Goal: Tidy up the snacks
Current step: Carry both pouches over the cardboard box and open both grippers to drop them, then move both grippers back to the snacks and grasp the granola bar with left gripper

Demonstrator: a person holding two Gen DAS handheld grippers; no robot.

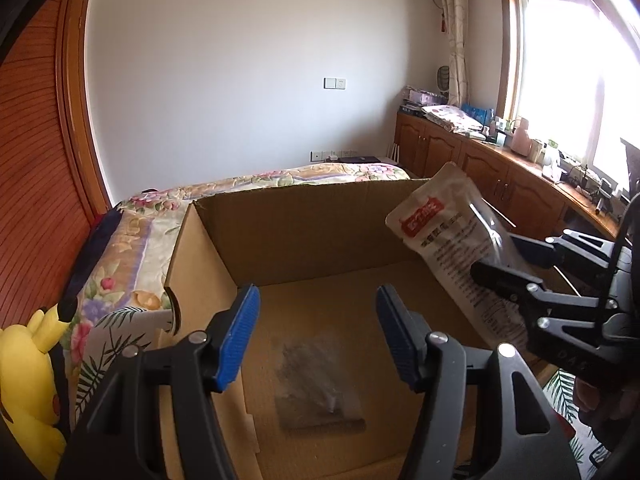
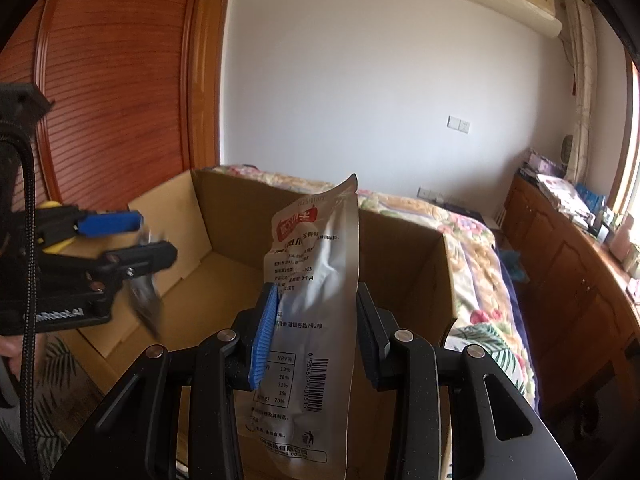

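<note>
An open cardboard box (image 1: 304, 232) stands on the bed; it also shows in the right wrist view (image 2: 404, 248). My left gripper (image 1: 316, 336) is open above the box, and a small clear packet (image 1: 320, 384), blurred, is below it over the box floor. In the right wrist view that packet (image 2: 146, 292) is a motion-blurred streak below the left gripper (image 2: 132, 236). My right gripper (image 2: 316, 328) is shut on a silver snack pouch (image 2: 316, 264) with a red label, held upright over the box's near right side. The pouch (image 1: 452, 232) and right gripper (image 1: 508, 260) show at the right of the left wrist view.
A floral bedspread (image 1: 132, 248) covers the bed around the box. A yellow plush toy (image 1: 28, 384) lies at the left. Wooden cabinets (image 1: 480, 168) with clutter run under the window at the right. A red-brown slatted wardrobe (image 2: 112, 80) stands at the left.
</note>
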